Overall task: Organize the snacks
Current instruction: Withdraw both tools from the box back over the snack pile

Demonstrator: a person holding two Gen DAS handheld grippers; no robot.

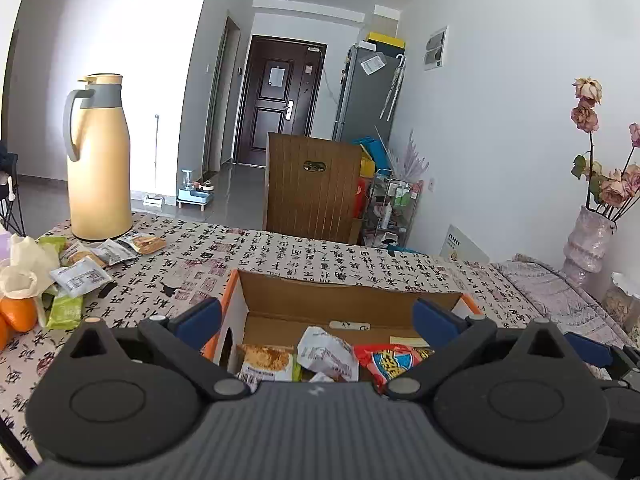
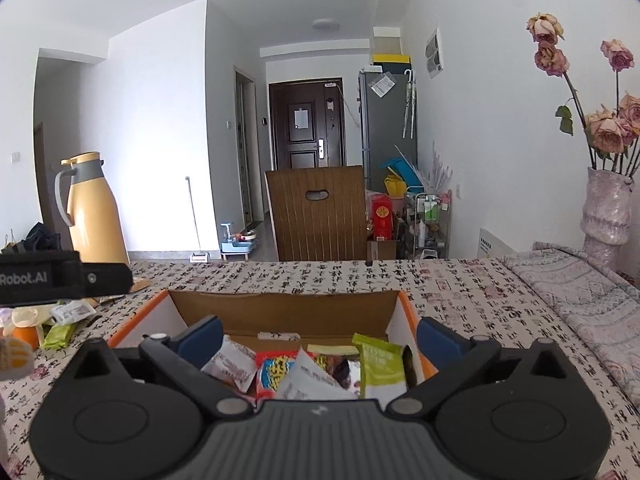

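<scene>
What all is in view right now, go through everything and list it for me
cardboard box: one, brown inside with orange edges, open on the table in front of both grippers
snack packets in box: several, green, red, white and tan, piled inside
loose snack packets: several, white, green and tan, on the table's left side
oranges: at least one, orange, far left table edge
thermos jug: one, yellow with grey handle, back left of the table
tablecloth: one, white with black calligraphy, covering the table
vase of dried roses: one, pinkish, right side
wooden chair: one, brown, behind the table
left gripper: one, black with blue pads, jaws open over the box
right gripper: one, same colours, jaws open over the box
</scene>
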